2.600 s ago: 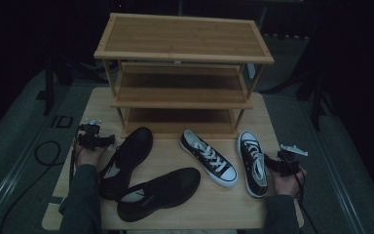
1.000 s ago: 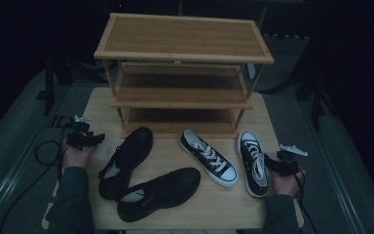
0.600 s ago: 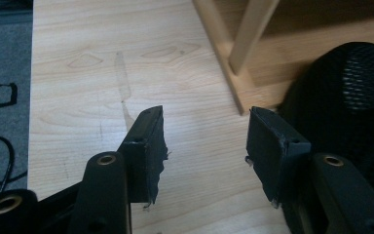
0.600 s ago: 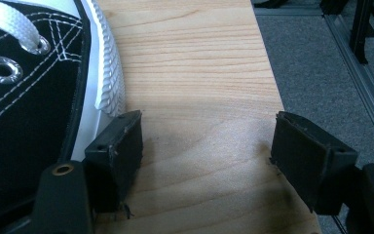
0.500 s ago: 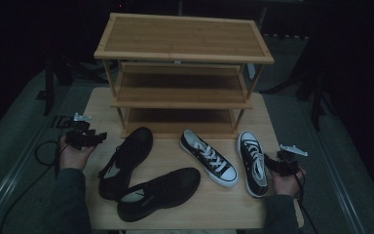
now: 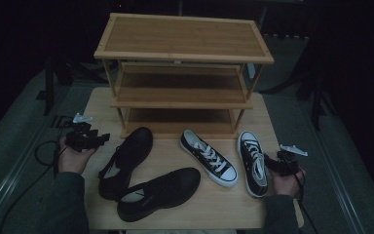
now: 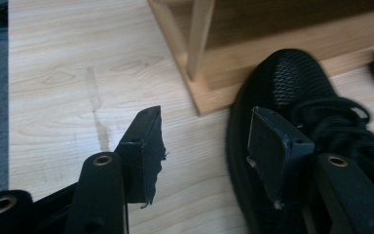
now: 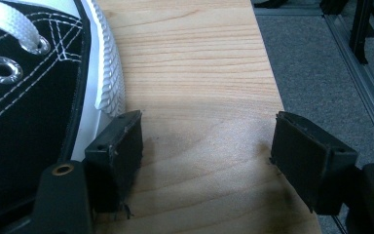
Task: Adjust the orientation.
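Note:
A three-tier wooden shoe rack (image 6: 183, 53) stands at the back of the table. In front of it lie two all-black sneakers (image 6: 126, 158) (image 6: 160, 191) and two black-and-white canvas sneakers (image 6: 208, 157) (image 6: 253, 163). My left gripper (image 6: 101, 138) is held at the table's left edge, pointing right toward the upper black sneaker (image 7: 282, 83). It (image 7: 207, 146) is open with nothing between the jaws. My right gripper (image 6: 269, 164) rests at the right edge beside the right canvas sneaker (image 8: 29, 97). It (image 8: 207, 146) is open over bare wood.
The rack's front left leg (image 7: 199, 39) and base stand just ahead of the left gripper. The light wooden table (image 6: 175, 219) ends close to both hands, with grey floor (image 8: 331, 63) beyond. A cable (image 6: 44, 151) trails off the left side.
The left hand has drawn back a little to the left, away from the black sneaker, and its gripper now points right. The right hand and the shoes have not moved.

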### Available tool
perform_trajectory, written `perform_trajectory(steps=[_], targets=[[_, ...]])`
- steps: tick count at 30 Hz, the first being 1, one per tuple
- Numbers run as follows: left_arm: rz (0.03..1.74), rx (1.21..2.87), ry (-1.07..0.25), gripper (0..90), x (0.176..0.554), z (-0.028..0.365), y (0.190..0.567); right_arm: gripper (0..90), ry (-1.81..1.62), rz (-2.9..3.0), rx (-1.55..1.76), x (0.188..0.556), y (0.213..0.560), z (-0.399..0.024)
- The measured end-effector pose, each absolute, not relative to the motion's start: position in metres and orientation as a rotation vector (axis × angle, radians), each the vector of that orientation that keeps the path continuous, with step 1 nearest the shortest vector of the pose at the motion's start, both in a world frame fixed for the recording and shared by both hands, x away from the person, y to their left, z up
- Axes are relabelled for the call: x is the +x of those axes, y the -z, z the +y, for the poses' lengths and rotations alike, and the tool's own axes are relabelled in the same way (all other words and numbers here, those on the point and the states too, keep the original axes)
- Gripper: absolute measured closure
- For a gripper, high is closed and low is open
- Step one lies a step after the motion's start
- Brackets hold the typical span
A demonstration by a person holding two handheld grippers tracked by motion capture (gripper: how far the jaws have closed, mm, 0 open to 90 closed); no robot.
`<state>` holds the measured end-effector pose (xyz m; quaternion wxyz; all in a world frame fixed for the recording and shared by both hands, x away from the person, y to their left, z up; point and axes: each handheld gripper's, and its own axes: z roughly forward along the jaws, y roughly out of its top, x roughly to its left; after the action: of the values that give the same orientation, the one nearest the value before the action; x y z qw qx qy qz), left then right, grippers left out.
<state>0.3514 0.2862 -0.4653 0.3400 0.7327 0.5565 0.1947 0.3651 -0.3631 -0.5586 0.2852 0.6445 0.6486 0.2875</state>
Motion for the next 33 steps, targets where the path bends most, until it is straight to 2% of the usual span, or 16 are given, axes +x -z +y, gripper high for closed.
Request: perform_trajectory(steps=[33], targets=[[1.342,1.957,-0.486,45.2,0.313,0.271,0.435,27.1,-0.769,1.737,1.721,0.365,0.559,-0.363]])
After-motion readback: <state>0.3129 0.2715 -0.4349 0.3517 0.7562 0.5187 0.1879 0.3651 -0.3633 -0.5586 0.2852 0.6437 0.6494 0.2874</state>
